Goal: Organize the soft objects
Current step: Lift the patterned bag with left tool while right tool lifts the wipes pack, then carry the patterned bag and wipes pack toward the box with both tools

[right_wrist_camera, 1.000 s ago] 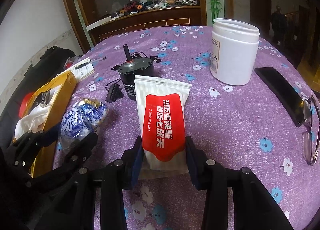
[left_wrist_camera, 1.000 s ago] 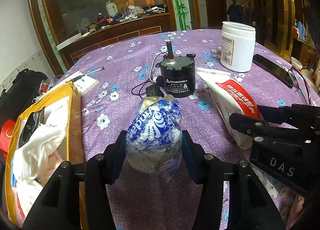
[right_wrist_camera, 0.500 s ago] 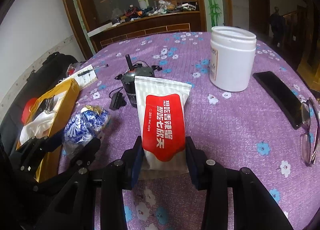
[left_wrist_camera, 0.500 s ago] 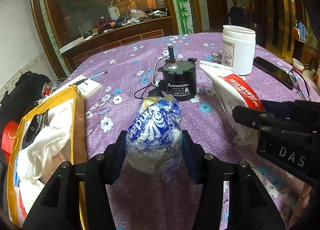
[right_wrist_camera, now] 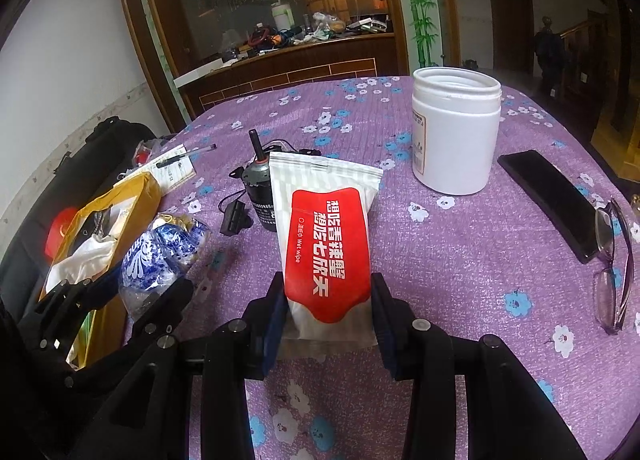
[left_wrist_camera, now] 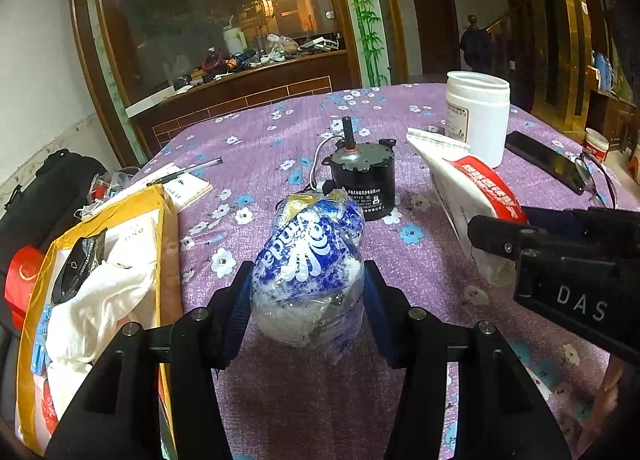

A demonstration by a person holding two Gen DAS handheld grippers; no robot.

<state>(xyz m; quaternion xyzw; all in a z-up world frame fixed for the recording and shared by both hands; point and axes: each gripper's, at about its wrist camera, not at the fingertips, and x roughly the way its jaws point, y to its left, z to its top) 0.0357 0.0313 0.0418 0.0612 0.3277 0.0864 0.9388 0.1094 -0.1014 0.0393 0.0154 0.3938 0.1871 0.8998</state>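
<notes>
While both sit above the purple flowered tablecloth [right_wrist_camera: 460, 260], a crinkly blue-and-white plastic tissue pack [left_wrist_camera: 308, 272] is squeezed by the left gripper [left_wrist_camera: 306, 312], and a red-and-white wet-wipe pouch [right_wrist_camera: 326, 248] is pinched in the right gripper [right_wrist_camera: 328, 324], jaws partway closed.

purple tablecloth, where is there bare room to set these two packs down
Bare cloth lies between the white plastic jar and the red-and-white wet wipe pack, and beyond the black round motor. It is crowded by the yellow open box, and by the black phone.
</notes>
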